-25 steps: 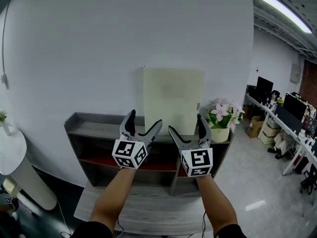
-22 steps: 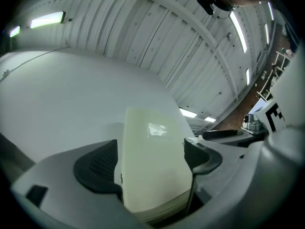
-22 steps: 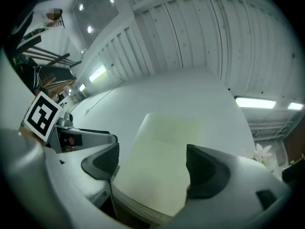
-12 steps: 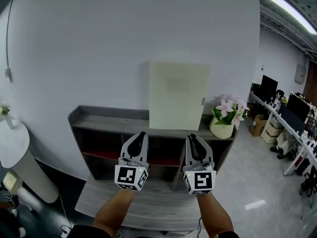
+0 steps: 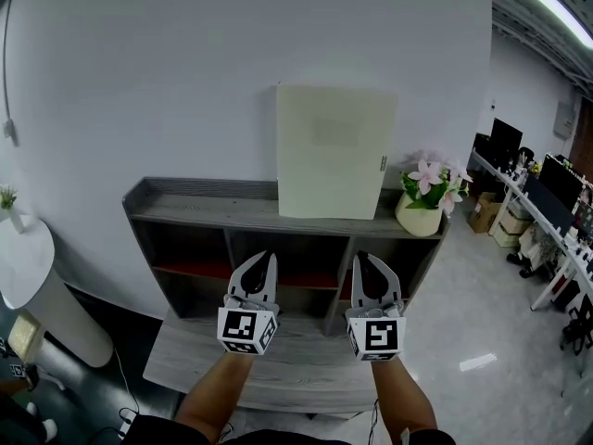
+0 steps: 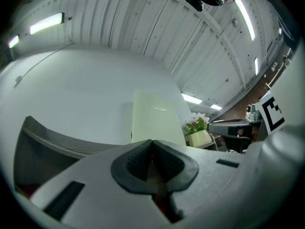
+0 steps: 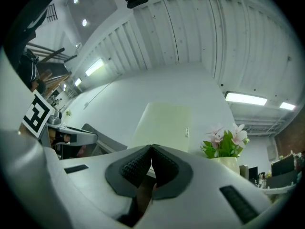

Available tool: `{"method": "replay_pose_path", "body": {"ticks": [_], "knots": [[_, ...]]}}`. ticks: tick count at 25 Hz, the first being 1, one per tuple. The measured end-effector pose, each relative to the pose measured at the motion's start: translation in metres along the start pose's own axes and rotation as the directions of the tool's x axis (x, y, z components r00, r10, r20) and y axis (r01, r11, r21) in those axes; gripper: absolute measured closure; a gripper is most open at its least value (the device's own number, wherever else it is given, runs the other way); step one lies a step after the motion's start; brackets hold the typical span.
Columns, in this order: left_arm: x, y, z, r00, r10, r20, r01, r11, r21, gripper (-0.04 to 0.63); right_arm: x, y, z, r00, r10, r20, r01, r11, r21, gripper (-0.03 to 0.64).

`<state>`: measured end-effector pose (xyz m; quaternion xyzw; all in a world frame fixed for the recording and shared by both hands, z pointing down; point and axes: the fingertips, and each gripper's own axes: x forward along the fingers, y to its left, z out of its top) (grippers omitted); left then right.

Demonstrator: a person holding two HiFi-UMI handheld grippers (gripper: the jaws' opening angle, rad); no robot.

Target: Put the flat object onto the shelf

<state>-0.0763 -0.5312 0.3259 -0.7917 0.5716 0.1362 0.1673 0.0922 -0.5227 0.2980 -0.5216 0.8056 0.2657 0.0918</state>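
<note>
The flat cream board (image 5: 335, 153) stands upright on top of the grey shelf (image 5: 185, 207), leaning against the white wall (image 5: 185, 82), just beside a flower pot (image 5: 419, 219). In front of the shelf, the left gripper (image 5: 260, 263) and right gripper (image 5: 368, 263) hang side by side, jaws closing fully together, pads meeting on nothing

Board (image 5: 335, 151) upright on shelf (image 5: 195, 209) top, against wall (image 5: 185, 82); flowerpot (image 5: 417, 219) at its right; desk (image 5: 306, 371) before shelf.
</note>
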Motion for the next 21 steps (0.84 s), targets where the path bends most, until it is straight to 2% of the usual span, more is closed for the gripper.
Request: {"method": "replay_pose_path", "body": {"ticks": [4, 7, 15, 21], "knots": [[-0.002, 0.001, -0.012, 1.0, 0.003, -0.014, -0.003, 1.0, -0.007, 0.588, -0.004, 0.003, -0.014, 1.0, 0.008, -0.023, -0.007, 1.0, 0.007, 0.592], [-0.004, -0.003, -0.019, 0.999, -0.028, -0.015, 0.027, 0.999, -0.026, 0.588, -0.007, 0.004, -0.021, 1.0, 0.008, -0.027, -0.007, 1.0, 0.015, 0.592], [-0.008, -0.013, -0.033, 0.998, -0.049, -0.038, 0.048, 0.998, -0.036, 0.588, -0.013, 0.001, -0.034, 0.999, -0.026, -0.036, 0.029, 0.997, 0.066, 0.594], [-0.007, -0.008, -0.037, 0.998, -0.042, -0.041, 0.04, 0.998, -0.04, 0.588, -0.01, 0.003, -0.034, 0.999, -0.027, -0.028, 0.028, 0.999, 0.047, 0.594]]}}
